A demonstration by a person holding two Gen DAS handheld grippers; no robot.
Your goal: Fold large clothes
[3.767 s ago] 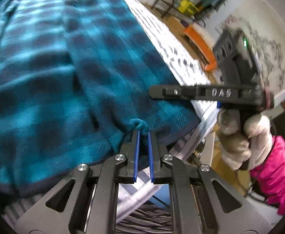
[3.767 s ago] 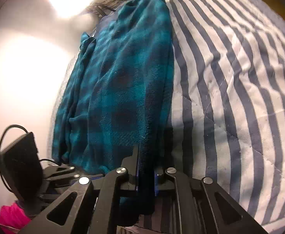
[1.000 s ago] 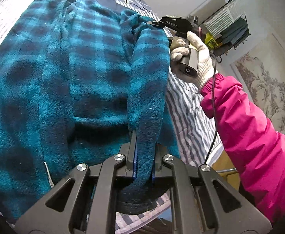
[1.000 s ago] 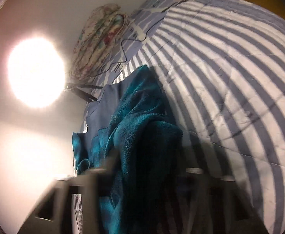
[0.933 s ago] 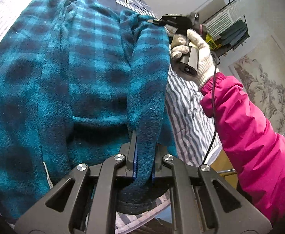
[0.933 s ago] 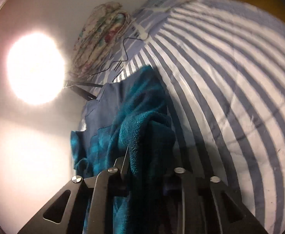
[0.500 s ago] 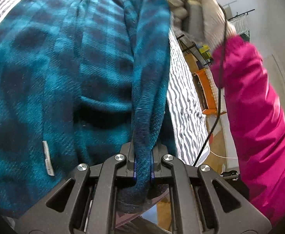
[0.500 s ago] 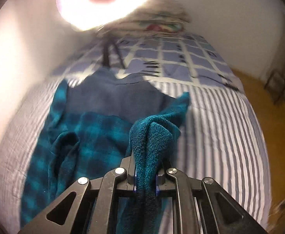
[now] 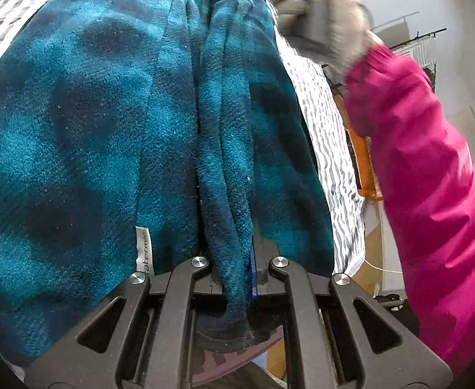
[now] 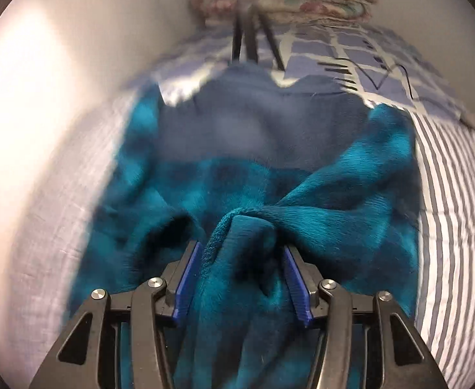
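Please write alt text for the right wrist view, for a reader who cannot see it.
The right gripper, blue pads spread and just opened, has a bunched fold of the teal and navy checked fleece garment loose between them. The garment lies on a grey-and-white striped bedcover beside a pale wall.

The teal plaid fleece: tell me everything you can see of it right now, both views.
The teal plaid fleece is a thick, fuzzy garment checked in teal and dark navy, with a smooth navy lining and a white label. It lies spread on the striped bedding. One bunched edge is pinched in the left gripper. Another fold sits between the right gripper, whose jaws have just been opening and now stand apart.
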